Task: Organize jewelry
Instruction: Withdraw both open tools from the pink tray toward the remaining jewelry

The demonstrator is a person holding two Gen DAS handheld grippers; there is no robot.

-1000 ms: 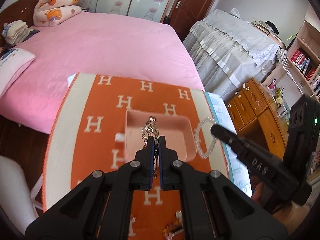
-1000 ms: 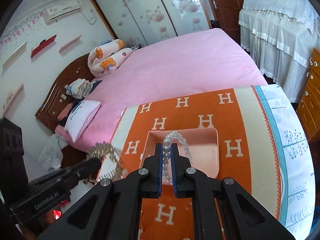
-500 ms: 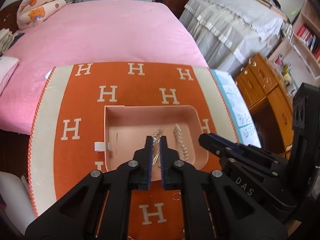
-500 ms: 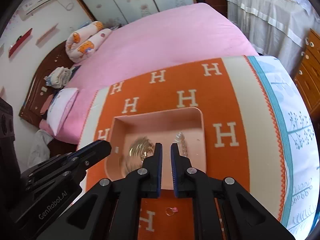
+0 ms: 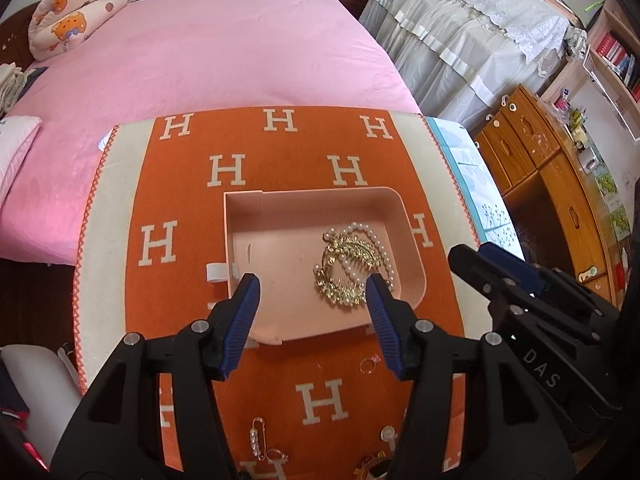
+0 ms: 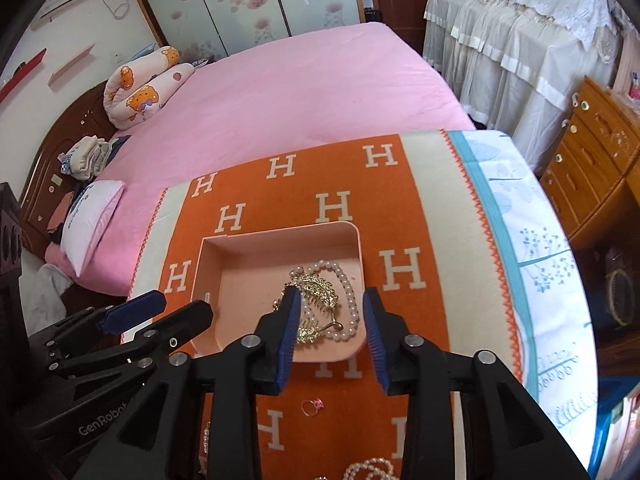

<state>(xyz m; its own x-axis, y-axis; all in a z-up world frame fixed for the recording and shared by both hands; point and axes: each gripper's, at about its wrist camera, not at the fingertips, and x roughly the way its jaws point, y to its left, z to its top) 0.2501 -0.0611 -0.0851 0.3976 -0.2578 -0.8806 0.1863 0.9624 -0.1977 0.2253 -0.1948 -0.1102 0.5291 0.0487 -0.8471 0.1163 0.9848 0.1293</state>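
Left wrist view: left hand-held gripper (image 5: 311, 286) hangs over the pink tray (image 5: 414, 258), jaws wide apart & just been opening, nothing between the blue pads. Tray sits on an orange blanket (image 5: 180, 204) w/ white H letters, spread over the worktop. In the tray's right half lies a gold leaf hair comb (image 5: 347, 270), on top of a pearl bracelet (image 5: 376, 240) that loops round it; the 2 touch. Rest of tray floor is bare. On the blanket this side of the tray: a small ring w/ pink stone (image 5: 370, 364), a pearl safety-pin brooch (image 5: 256, 438), another thin ring (image 5: 277, 456) just beside it, plus 2 more small gold bits at the bottom edge, too cropped to tell what they are. Right hand-held gripper (image 5: 478, 254) comes in from the right, near the tray's right wall. Pink bed (image 5: 208, 52) lies beyond the worktop.

Right wrist view: right hand-held gripper (image 6: 331, 299) is above the tray's (image 6: 360, 240) near right part, jaws parted & just been opening, gripping nothing; comb (image 6: 316, 292) & bracelet (image 6: 347, 292) lie loose on the tray floor below, seen between the pads. Pink-stone ring (image 6: 313, 407) sits on the blanket (image 6: 436, 216) nearer the camera. A 2nd pearl strand (image 6: 370, 468) shows at the bottom edge. Left hand-held gripper (image 6: 176, 310) is at left, tips apart, by the tray's left wall.
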